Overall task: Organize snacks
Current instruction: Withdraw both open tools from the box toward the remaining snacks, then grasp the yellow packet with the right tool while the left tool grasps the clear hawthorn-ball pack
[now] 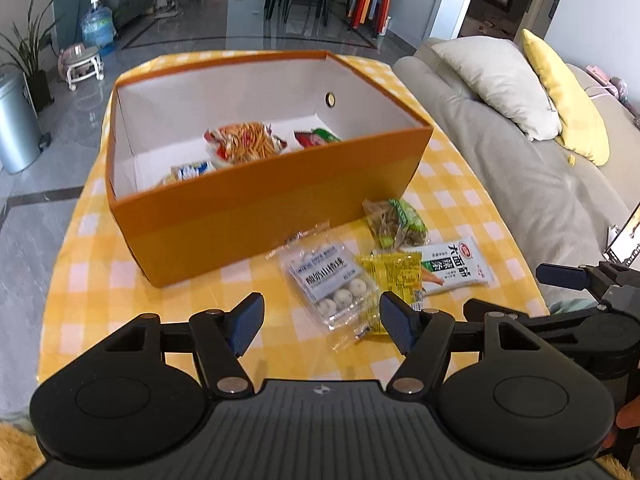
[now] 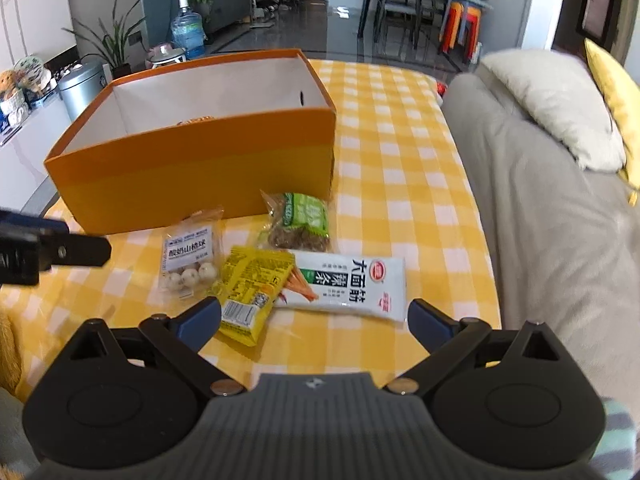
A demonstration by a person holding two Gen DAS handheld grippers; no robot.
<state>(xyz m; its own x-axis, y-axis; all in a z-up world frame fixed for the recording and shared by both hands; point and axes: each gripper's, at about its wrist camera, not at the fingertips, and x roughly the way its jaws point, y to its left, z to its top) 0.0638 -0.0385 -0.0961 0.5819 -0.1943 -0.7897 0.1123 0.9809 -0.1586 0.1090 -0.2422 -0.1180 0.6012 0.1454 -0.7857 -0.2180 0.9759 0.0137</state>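
Hovering both tongs over checked table [image 1: 96, 280], nothing gripped. Left: orange box [image 1: 256, 216] holds three packs already, so it's drop target. My left gripper [image 1: 322, 322] jaws wide, empty, lined up above clear ball-snack pack [image 1: 332, 280]. Middle: yellow sachet [image 2: 250, 288] overlaps white strip pack [image 2: 352, 284]; green pack [image 2: 300, 220] just beside box. Right gripper [image 2: 314, 320] open, empty, straddling sachet and strip pack, likely next pick.

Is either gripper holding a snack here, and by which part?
Nothing is held. The left gripper and right gripper are open above the packets.
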